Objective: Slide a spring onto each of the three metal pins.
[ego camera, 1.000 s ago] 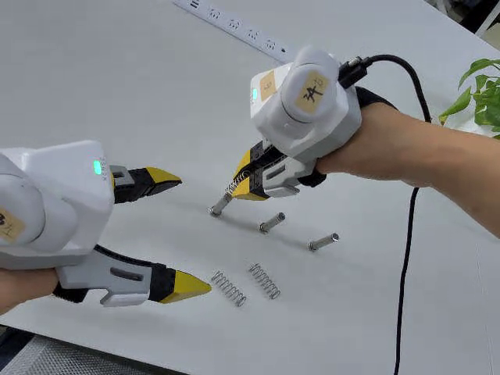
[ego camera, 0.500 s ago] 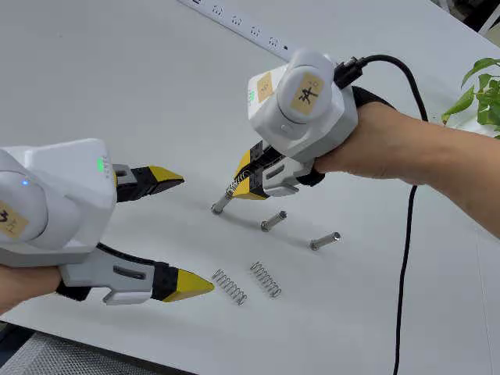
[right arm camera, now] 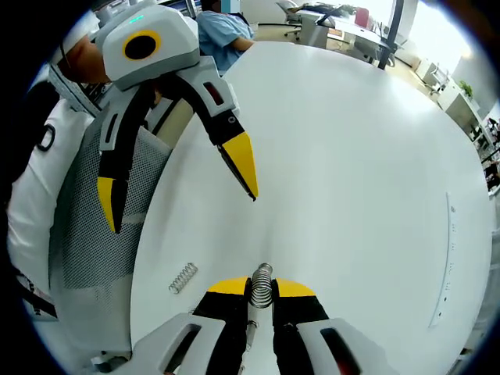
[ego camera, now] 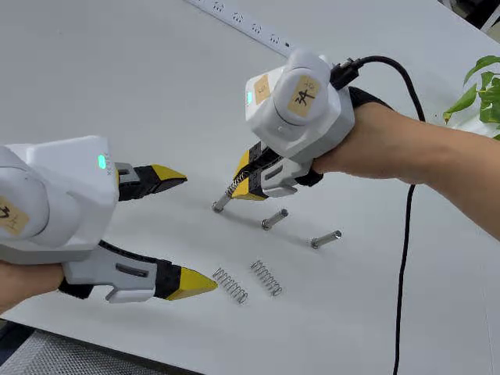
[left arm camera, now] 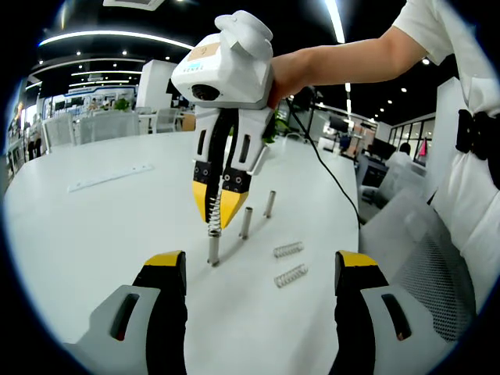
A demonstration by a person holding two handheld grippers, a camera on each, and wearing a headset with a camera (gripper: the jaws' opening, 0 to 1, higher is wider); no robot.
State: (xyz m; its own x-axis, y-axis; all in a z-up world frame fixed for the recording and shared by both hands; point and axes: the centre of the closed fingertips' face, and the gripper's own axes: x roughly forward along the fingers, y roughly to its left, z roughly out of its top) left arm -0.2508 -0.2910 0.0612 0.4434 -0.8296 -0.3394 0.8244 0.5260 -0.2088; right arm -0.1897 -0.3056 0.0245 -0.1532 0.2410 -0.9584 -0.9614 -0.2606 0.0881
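Three short metal pins stand on the white table: the left pin [ego camera: 221,205], the middle pin [ego camera: 273,219] and the right pin [ego camera: 324,239]. My right gripper [ego camera: 238,187] is shut on a spring [ego camera: 233,186], held tilted just over the top of the left pin [left arm camera: 213,250]. In the right gripper view the spring [right arm camera: 262,283] sticks out between the yellow tips. Two loose springs [ego camera: 230,285] [ego camera: 266,278] lie in front of the pins. My left gripper [ego camera: 187,230] hangs open to the left of them, holding nothing.
A white power strip [ego camera: 242,23] lies along the far side of the table. A black cable [ego camera: 406,234] trails from the right gripper across the table. A green plant [ego camera: 480,90] sits at the right edge. The table's front edge [ego camera: 117,351] is close below the left gripper.
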